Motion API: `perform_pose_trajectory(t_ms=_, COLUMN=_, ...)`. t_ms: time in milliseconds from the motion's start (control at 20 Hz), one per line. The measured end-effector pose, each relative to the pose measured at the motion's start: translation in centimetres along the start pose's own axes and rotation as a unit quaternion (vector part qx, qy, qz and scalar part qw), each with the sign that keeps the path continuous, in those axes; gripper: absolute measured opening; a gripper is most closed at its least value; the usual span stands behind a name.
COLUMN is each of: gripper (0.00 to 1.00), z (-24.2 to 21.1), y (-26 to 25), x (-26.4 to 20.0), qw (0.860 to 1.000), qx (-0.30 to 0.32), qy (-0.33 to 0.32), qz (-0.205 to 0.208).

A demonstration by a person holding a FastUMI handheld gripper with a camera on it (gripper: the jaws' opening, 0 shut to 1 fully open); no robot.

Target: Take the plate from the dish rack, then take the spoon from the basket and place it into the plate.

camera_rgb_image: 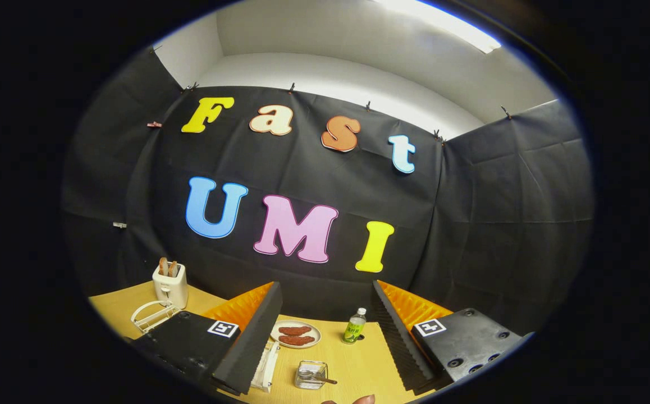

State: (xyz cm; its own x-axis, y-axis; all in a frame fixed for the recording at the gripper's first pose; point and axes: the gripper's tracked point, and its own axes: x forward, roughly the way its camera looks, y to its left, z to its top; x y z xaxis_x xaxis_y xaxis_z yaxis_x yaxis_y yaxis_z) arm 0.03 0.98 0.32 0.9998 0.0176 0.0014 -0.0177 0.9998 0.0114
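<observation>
Wooden table (353, 359) | gripper (325, 331) fingers wide apart, holding nothing | basket (310, 374) with spoon (321, 379) between fingers, near edge, handle pointing right | dish rack (154, 314) far-left, beside toaster (170, 285)

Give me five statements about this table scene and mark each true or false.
1. The gripper is open and holds nothing. True.
2. The toaster is empty. False: two slices stick up from its slots.
3. The green bottle stands upright between the fingers. True.
4. The plate beyond the fingers is bare. False: two brown pieces of food lie on it.
5. A spoon handle pokes out of the small clear basket. True.
</observation>
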Motion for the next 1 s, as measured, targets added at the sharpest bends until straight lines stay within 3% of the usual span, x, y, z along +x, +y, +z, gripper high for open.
perform_pose_trajectory(t_ms=650, gripper=0.97, z=-0.3, y=2.7, x=1.1, qw=0.999, qx=0.016, qy=0.013, qz=0.03)
perform_pose_trajectory(t_ms=850, gripper=0.97, z=-2.6, y=7.5, x=2.3, qw=0.985, qx=0.098, qy=0.1, qz=0.097)
perform_pose_trajectory(t_ms=1000, gripper=0.97, z=-5.2, y=10.3, x=4.2, qw=0.97, qx=0.14, qy=0.166, qz=0.114)
